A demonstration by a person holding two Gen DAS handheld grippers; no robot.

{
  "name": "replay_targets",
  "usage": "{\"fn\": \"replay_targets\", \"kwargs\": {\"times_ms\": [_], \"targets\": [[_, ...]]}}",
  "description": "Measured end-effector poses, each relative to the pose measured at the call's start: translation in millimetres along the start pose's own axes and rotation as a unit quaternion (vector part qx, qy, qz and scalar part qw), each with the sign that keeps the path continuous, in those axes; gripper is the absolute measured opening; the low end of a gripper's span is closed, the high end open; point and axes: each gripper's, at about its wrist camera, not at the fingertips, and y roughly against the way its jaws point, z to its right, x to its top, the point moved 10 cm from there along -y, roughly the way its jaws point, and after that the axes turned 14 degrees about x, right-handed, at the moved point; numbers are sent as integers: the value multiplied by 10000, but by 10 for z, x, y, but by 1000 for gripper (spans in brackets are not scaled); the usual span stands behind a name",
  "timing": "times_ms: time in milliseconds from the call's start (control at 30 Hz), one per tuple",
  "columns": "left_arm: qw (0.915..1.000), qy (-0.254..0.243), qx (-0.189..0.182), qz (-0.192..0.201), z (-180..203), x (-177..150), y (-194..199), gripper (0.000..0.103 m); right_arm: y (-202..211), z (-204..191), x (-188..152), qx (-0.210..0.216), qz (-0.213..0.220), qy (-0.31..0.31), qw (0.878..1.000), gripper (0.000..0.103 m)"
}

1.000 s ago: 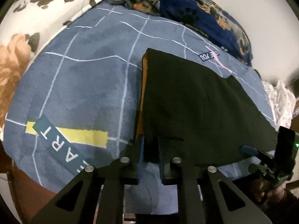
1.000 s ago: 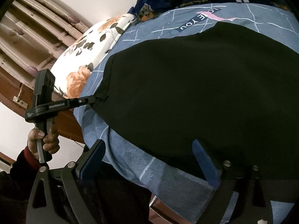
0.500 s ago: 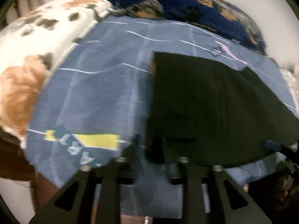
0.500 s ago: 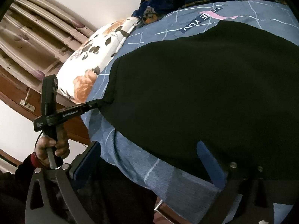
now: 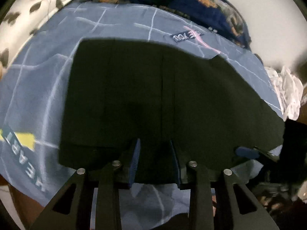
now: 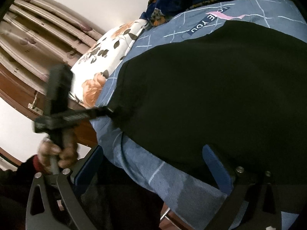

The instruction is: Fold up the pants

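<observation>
Pants (image 5: 163, 99), black and spread flat, lie on the blue checked bedspread (image 5: 119, 28), and their near hem sits between the fingers of the left tool (image 5: 154, 155), whose blue pads stand narrowly apart with the dark cloth running in between; whether they actually pinch it I cannot tell. In the right wrist view the right tool (image 6: 155, 164) stands wide, one blue pad (image 6: 216, 166) resting against the pants' (image 6: 220, 95) near edge and the other off the bedspread's (image 6: 153, 168) side over dark clothing. The left tool (image 6: 99, 113) shows there too, blurred, its tip touching the pants' corner, gripped by the person's hand (image 6: 57, 153). Beyond the pants lie a floral pillow (image 6: 103, 65) and a navy blanket (image 5: 188, 2); white crumpled cloth (image 5: 285, 92) sits beside the bedspread's far corner.
</observation>
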Motion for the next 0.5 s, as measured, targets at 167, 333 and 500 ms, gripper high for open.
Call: {"fn": "replay_targets", "kwargs": {"times_ms": [167, 333, 500], "targets": [[9985, -374, 315, 227, 74, -33, 13, 32, 305, 151, 36, 224, 88, -577, 9980, 102], [9981, -409, 401, 239, 87, -31, 0, 32, 1151, 615, 8, 134, 710, -1347, 9882, 102], [9980, -381, 465, 175, 67, -34, 6, 32, 2466, 1269, -133, -172, 2030, -2199, 9540, 101]]}}
